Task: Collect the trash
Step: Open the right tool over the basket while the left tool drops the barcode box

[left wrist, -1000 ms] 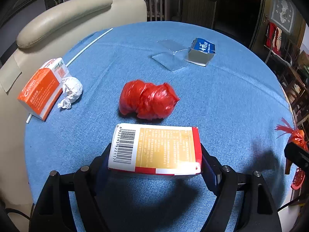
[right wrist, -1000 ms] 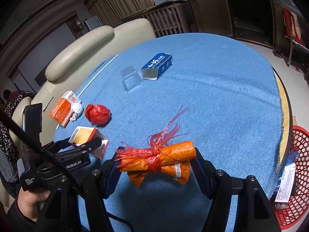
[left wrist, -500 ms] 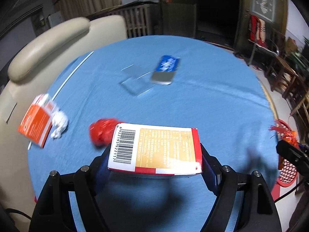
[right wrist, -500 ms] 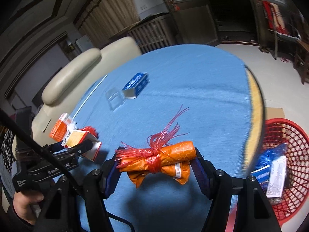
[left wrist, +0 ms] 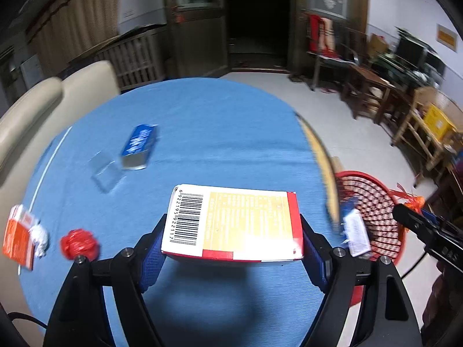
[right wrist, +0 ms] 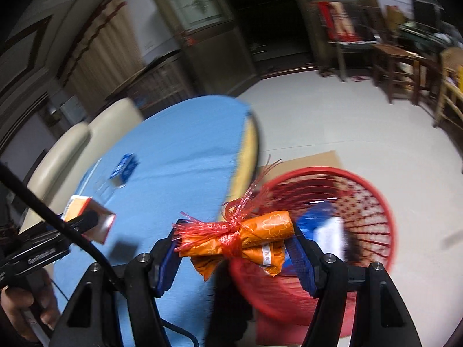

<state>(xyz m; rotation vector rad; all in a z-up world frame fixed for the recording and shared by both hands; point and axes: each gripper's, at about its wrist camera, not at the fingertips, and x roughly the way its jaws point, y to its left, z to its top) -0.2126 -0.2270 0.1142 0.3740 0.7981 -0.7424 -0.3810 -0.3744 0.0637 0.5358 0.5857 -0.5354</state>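
Note:
My left gripper [left wrist: 231, 243] is shut on a red and gold carton with a barcode [left wrist: 233, 222], held above the blue table [left wrist: 202, 121] near its right edge. My right gripper [right wrist: 235, 245] is shut on an orange wrapper bundle tied with red string [right wrist: 254, 231], held at the near rim of the red mesh basket [right wrist: 370, 202] on the floor. The basket [left wrist: 376, 199] holds blue and white packets. Left on the table lie a red crumpled bag [left wrist: 79, 243], an orange box [left wrist: 16, 240], a white paper ball [left wrist: 40, 235], a blue box [left wrist: 139, 147] and a clear plastic piece [left wrist: 105, 173].
A beige chair [left wrist: 43, 98] stands against the table's left side. Wooden furniture [left wrist: 373, 86] lines the right wall beyond grey floor. A cardboard sheet [right wrist: 303, 162] lies under the basket. The right gripper tip [left wrist: 416, 222] shows beside the basket in the left wrist view.
Both grippers have swung right, away from the table's middle toward the red basket, each still holding its item. The right gripper now hangs at the basket's near rim.

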